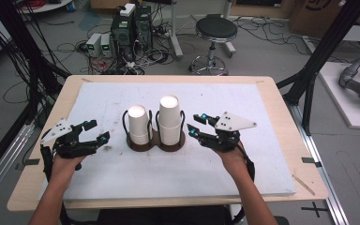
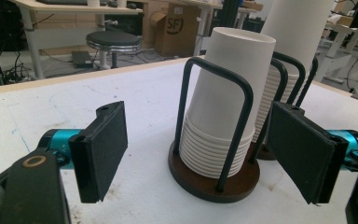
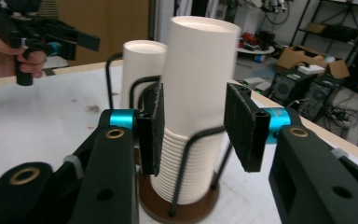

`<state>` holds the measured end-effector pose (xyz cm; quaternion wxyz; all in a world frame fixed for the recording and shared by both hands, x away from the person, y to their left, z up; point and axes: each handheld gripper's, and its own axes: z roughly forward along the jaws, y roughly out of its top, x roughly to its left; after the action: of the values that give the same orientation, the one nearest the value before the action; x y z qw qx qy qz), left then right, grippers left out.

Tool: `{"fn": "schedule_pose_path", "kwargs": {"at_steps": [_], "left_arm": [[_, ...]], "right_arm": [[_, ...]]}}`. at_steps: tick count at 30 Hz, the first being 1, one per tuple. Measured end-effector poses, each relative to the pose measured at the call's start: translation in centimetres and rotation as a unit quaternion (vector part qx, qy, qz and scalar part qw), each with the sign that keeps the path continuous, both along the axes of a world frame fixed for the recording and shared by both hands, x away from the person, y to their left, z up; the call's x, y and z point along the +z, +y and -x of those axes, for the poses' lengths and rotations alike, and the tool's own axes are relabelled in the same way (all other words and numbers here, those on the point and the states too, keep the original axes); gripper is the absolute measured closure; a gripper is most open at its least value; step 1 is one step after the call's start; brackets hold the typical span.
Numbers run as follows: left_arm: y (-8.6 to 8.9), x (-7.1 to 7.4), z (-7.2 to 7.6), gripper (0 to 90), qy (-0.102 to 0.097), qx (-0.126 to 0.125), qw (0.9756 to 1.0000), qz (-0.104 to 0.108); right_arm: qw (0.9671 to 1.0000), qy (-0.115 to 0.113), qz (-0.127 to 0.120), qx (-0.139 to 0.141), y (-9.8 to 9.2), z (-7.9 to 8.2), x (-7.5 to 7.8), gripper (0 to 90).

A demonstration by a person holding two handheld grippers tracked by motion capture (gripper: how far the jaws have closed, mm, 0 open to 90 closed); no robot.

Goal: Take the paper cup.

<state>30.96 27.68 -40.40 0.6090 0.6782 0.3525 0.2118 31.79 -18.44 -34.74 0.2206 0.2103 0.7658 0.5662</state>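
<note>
While both hands are kept low over the white mat on the table, two stacks of upturned white paper cups are seen in a dark double holder near the middle of the mat. The shorter stack is placed in the left ring of the holder, and the taller stack in the right ring, just beside it. The left hand-held gripper is held to the left of the holder with its jaws released and wide apart; in the left gripper view the shorter stack is framed between the jaws, but it is not touched. The right hand-held gripper is held just to the right of the taller stack. In the right gripper view its pads are seen on both sides of the taller stack, but it cannot be told if the cups are already pressed.
</note>
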Motion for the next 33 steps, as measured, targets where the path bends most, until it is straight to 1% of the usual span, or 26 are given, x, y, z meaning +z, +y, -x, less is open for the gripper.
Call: {"fn": "schedule_pose_path", "kwargs": {"at_steps": [3,6,10,11,12,13,14,16,17,20,23,24,25,28,29,30,31,33], "left_arm": [[0.0,0.0,-0.1,20.9,0.000,0.000,1.0000,-0.001],[0.1,0.0,-0.1,20.9,0.000,0.000,1.0000,-0.001],[0.0,0.0,-0.1,20.9,0.002,-0.001,1.0000,-0.001],[0.0,0.0,-0.1,20.9,0.002,-0.001,1.0000,-0.001],[0.0,0.0,-0.1,20.9,0.001,-0.001,1.0000,0.000],[0.0,0.0,-0.1,20.9,0.001,-0.002,1.0000,-0.001],[0.0,0.0,-0.1,20.9,0.001,-0.001,1.0000,0.000],[0.0,0.0,-0.2,20.9,0.001,-0.002,1.0000,-0.002],[-0.1,0.0,-0.2,20.9,0.002,-0.003,1.0000,-0.002],[-0.2,0.0,-0.3,20.9,0.003,-0.005,1.0000,-0.001],[-0.2,0.0,-0.3,20.9,0.003,-0.007,1.0000,-0.003],[-0.2,0.0,-0.3,20.9,0.003,-0.007,1.0000,-0.003],[-0.3,0.1,-0.3,20.9,0.002,-0.009,1.0000,-0.004],[-0.4,0.1,-0.4,20.9,0.002,-0.010,0.9999,-0.004],[-0.4,0.1,-0.4,20.9,0.001,-0.010,0.9999,-0.005],[-0.5,0.2,-0.5,20.9,0.001,-0.012,0.9999,-0.005],[-0.5,0.2,-0.5,21.0,0.001,-0.012,0.9999,-0.005],[-0.7,0.7,-0.8,20.9,-0.003,-0.018,0.9998,-0.004]], "right_arm": [[0.9999,-0.004,0.003,0.011,0.9,0.1,0.0,61.6],[0.9998,-0.001,0.000,0.018,1.6,0.0,0.0,63.8],[0.9995,0.002,-0.003,0.031,2.3,-0.2,0.0,70.1],[0.9995,0.002,-0.003,0.031,2.3,-0.2,0.0,70.1],[0.9993,0.006,-0.004,0.037,2.8,-0.2,-0.1,74.5],[0.9993,0.006,-0.004,0.037,2.8,-0.2,-0.1,74.5],[0.9990,0.005,-0.001,0.044,3.3,-0.3,-0.2,80.0],[0.9990,0.005,0.000,0.045,3.5,-0.3,-0.2,81.7],[0.9987,0.002,0.005,0.050,4.2,-0.3,-0.4,85.2],[0.9986,0.003,0.013,0.050,5.2,-0.3,-0.6,88.4],[0.9982,0.006,0.021,0.056,6.4,-0.4,-1.1,90.0],[0.9982,0.006,0.021,0.056,6.4,-0.4,-1.1,90.0],[0.9981,0.005,0.022,0.057,7.2,-0.5,-1.4,90.0],[0.9979,0.006,0.021,0.060,8.2,-0.6,-1.8,90.0],[0.9979,0.006,0.021,0.060,8.2,-0.6,-1.8,90.0],[0.9981,0.008,0.017,0.059,8.9,-0.7,-2.1,90.0],[0.9980,0.010,0.015,0.060,9.2,-0.7,-2.2,90.0],[0.9982,0.014,0.013,0.056,9.8,-0.7,-2.5,90.0]]}}
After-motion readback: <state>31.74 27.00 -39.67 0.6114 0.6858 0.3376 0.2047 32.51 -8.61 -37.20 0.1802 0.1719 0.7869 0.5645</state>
